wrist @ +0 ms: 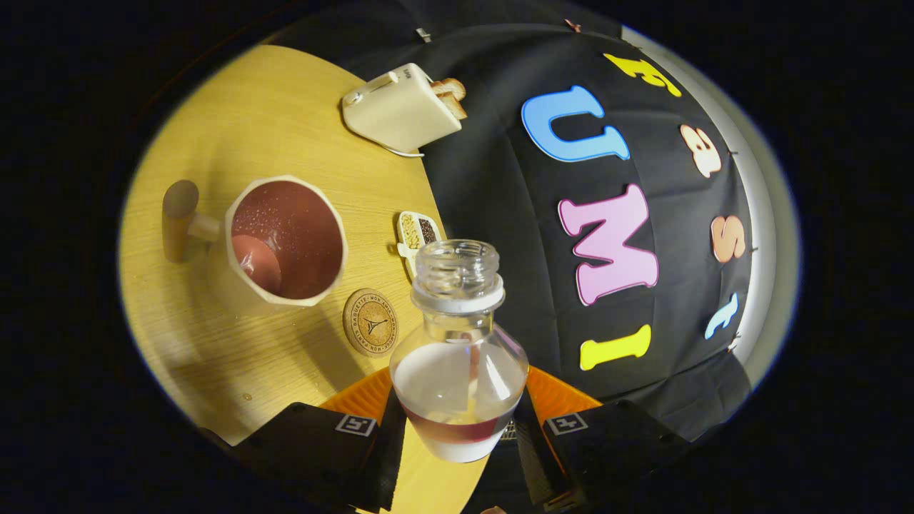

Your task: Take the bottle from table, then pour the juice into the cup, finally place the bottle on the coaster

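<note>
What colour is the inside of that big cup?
Speckled reddish-brown inside the cream cup, seen in the gripper view; the gripper holds the bottle.

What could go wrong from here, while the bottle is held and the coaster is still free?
1. The bottle has no cap and still holds some juice; tilting it on the way may spill.
2. The coaster lies close beside the cup, so the bottle could bump the cup.
3. The coaster is small; the bottle may land half off it when the claw opens.
</note>
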Motion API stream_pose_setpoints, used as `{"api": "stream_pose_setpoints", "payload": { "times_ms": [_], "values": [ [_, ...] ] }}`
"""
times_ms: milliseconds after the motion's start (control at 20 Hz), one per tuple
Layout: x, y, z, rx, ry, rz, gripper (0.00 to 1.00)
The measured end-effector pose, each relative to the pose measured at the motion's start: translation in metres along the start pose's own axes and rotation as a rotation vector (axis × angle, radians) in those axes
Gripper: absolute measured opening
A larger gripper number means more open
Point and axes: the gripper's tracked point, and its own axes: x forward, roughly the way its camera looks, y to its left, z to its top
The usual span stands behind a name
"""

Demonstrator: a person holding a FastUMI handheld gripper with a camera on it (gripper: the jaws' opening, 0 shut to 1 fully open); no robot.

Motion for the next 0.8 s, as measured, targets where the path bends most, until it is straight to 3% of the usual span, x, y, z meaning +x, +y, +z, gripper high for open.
{"api": "stream_pose_setpoints", "payload": {
  "times_ms": [800],
  "values": [
    [0.021,0.002,0.014,-0.380,-0.079,-0.053,0.71]
  ]
}}
